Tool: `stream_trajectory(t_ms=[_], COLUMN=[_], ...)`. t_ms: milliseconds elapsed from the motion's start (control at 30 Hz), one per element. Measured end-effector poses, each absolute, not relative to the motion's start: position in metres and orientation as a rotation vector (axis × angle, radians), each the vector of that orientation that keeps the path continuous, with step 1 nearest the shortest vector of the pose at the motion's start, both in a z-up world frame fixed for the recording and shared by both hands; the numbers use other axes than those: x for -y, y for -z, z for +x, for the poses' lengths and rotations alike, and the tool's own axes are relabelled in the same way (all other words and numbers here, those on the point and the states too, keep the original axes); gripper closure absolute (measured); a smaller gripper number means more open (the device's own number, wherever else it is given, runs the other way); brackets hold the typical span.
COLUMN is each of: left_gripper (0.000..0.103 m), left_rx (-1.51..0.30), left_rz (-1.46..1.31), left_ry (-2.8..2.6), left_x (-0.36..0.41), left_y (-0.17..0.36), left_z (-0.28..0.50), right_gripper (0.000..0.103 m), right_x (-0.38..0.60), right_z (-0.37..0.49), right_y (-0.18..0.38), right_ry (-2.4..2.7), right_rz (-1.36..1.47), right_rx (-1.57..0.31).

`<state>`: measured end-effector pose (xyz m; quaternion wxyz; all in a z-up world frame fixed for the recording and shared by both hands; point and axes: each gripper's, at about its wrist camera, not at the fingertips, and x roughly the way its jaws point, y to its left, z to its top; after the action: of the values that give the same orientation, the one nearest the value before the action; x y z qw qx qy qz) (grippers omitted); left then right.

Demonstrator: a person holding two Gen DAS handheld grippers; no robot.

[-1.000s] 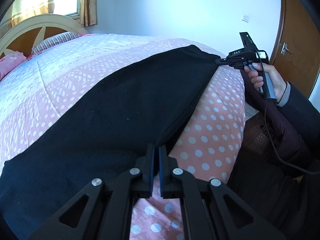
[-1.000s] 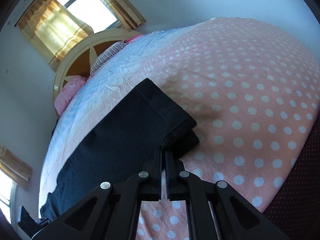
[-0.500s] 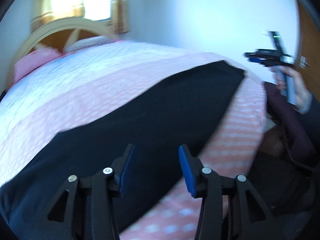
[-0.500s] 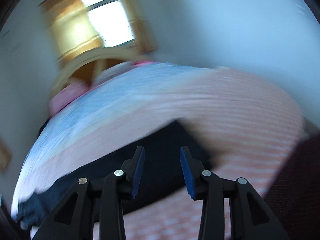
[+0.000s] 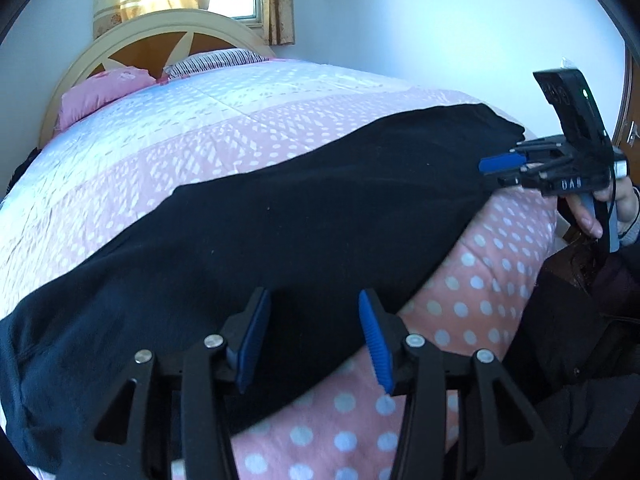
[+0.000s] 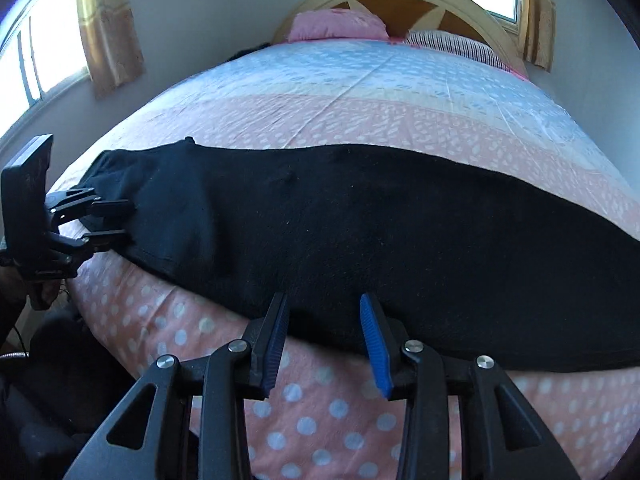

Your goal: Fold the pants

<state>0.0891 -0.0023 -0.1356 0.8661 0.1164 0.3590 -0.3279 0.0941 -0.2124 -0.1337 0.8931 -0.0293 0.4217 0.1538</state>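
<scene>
The black pants (image 5: 304,208) lie stretched in a long band across the pink dotted bed (image 5: 500,292), near its front edge. The left claw (image 5: 316,336) and the right claw (image 6: 324,340) both stand wide apart above the cloth, holding nothing.

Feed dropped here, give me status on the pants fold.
Left gripper open, right gripper open. Black pants flat in a long strip along the bed edge, ungripped. Nothing in the way.
</scene>
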Motion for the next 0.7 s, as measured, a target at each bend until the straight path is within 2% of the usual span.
stream_trajectory(t_ms=[167, 233, 300, 367, 400, 467, 567, 700], left_gripper=[0.048, 0.048, 0.048, 0.047, 0.043, 0.038, 0.038, 0.038], left_rx=[-0.727, -0.715, -0.689, -0.664, -0.656, -0.648, -0.664, -0.735], left_rz=[0.236, 0.222, 0.213, 0.227, 0.233, 0.234, 0.242, 0.075], left_ry=[0.638, 0.611, 0.569, 0.501, 0.471, 0.396, 0.258, 0.201], left_x=[-0.008, -0.017, -0.034, -0.055, -0.064, -0.088, -0.125, -0.172], left_y=[0.133, 0.131, 0.125, 0.121, 0.120, 0.120, 0.127, 0.145], left_z=[0.093, 0.095, 0.098, 0.101, 0.102, 0.109, 0.123, 0.136], right_gripper=[0.064, 0.064, 0.063, 0.062, 0.062, 0.062, 0.062, 0.062], right_x=[0.174, 0.144, 0.123, 0.110, 0.107, 0.110, 0.113, 0.086], right_z=[0.101, 0.107, 0.112, 0.105, 0.103, 0.112, 0.133, 0.196], right_y=[0.105, 0.114, 0.140, 0.148, 0.145, 0.132, 0.110, 0.102], right_ry=[-0.432, -0.505, -0.547, -0.525, -0.539, -0.593, -0.639, -0.676], right_rz=[-0.045, -0.079, -0.124, -0.229, -0.256, -0.202, -0.087, 0.025], right_rx=[-0.770, -0.802, -0.919, -0.891, -0.893, -0.916, -0.866, -0.871])
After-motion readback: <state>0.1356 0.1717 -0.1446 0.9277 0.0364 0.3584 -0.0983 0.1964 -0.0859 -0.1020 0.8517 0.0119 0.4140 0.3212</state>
